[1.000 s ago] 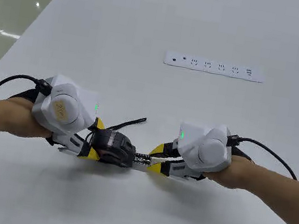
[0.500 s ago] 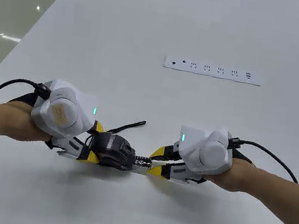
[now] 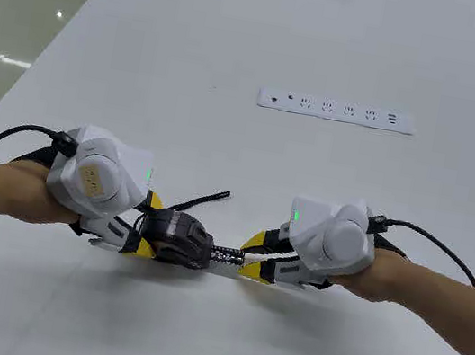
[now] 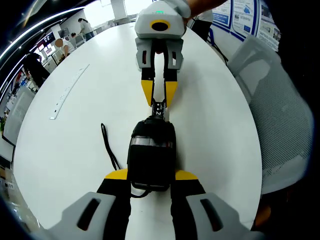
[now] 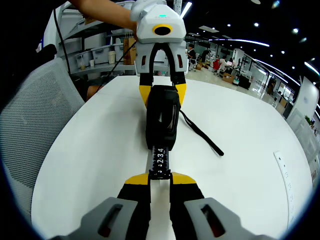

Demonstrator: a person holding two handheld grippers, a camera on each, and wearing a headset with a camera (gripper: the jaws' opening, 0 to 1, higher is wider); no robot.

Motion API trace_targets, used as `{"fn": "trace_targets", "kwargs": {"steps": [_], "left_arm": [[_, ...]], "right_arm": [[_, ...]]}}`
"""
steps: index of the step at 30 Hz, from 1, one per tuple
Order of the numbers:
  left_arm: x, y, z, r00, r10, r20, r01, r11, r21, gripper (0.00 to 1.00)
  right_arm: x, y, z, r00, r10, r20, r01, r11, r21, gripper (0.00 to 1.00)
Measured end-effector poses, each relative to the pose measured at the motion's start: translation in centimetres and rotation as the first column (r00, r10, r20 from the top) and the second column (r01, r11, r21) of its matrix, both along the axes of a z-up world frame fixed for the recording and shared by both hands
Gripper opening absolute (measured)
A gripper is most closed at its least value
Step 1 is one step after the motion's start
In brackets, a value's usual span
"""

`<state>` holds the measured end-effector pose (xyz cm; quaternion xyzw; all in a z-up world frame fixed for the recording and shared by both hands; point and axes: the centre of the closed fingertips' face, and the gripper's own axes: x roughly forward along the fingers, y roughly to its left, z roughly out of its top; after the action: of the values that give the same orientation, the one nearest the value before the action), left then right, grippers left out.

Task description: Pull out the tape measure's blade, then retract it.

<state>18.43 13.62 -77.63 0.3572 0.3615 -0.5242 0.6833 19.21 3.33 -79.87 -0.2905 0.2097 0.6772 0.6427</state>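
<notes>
Clamps the tape measure point(image 3: 177, 238) in the left hand-held gripper point(image 3: 148, 225), low over the table point(image 3: 335, 30); pinches the blade point(image 3: 225, 254) tip in the right hand-held gripper point(image 3: 251, 255). Shows slightly more blade than a second ago: pull-out barely begun, retraction yet to come.

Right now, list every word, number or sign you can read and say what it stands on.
"2 3 4": on the blade of the tape measure, by the right gripper's fingers.
Yellowish sticker on the left gripper: blurred, unreadable.
Marks on the power strip: too small.
Wall posters: too small.
</notes>
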Motion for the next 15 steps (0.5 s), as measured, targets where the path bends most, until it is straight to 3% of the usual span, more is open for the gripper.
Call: {"fn": "trace_targets", "kwargs": {"steps": [15], "left_arm": [[-0.04,-0.09,-0.03,1.0,0.001,0.0,-0.001,1.0,0.001,0.25]], "right_arm": [[-0.05,-0.74,0.12,1.0,0.003,-0.002,-0.003,1.0,-0.004,0.12]]}}
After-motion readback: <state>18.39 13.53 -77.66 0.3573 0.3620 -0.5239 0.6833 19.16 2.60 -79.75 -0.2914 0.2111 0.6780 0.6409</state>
